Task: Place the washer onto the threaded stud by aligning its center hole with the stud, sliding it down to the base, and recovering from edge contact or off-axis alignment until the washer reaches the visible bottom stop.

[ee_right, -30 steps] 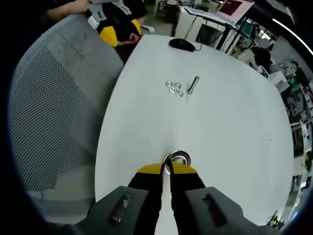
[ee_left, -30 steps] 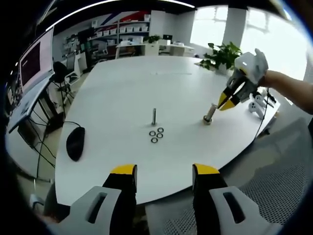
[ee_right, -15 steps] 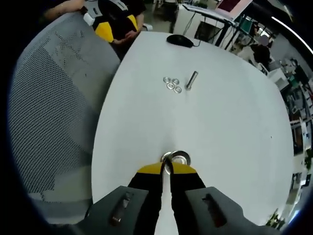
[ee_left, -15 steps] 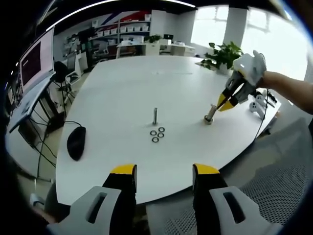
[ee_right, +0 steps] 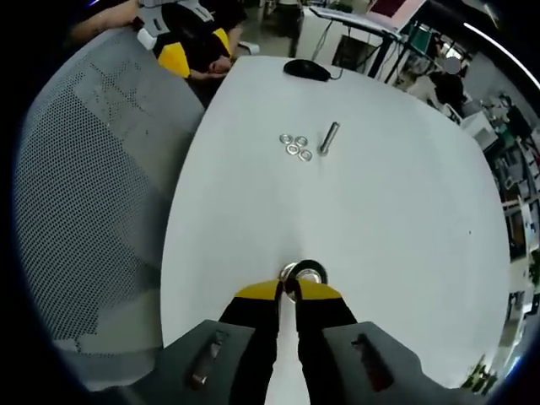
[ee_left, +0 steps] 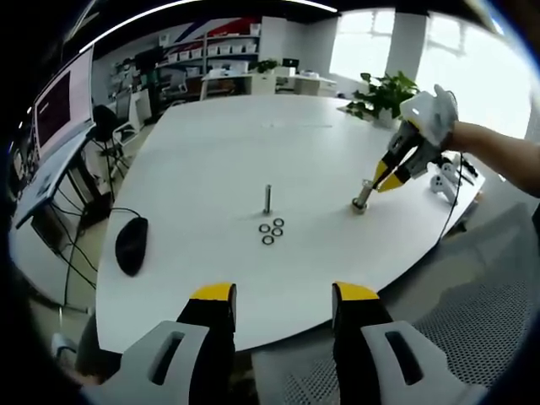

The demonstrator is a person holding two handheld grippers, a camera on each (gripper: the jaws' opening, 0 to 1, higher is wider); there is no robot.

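Your right gripper (ee_right: 290,293) had its yellow-tipped jaws pinched nearly together on a thin silver metal washer (ee_right: 288,281), held on edge right over the short threaded steel stud (ee_right: 307,276) standing on the round white table (ee_right: 396,211). Your left gripper (ee_left: 282,297) hung wide and empty at the table's near edge. Beyond, three spare silver washers (ee_right: 295,146) lay just beside a second upright stud (ee_right: 328,135), a black computer mouse (ee_left: 130,245) further off. With the washer tilted, it could have caught on the threads and jammed, or slipped from your narrow grip.
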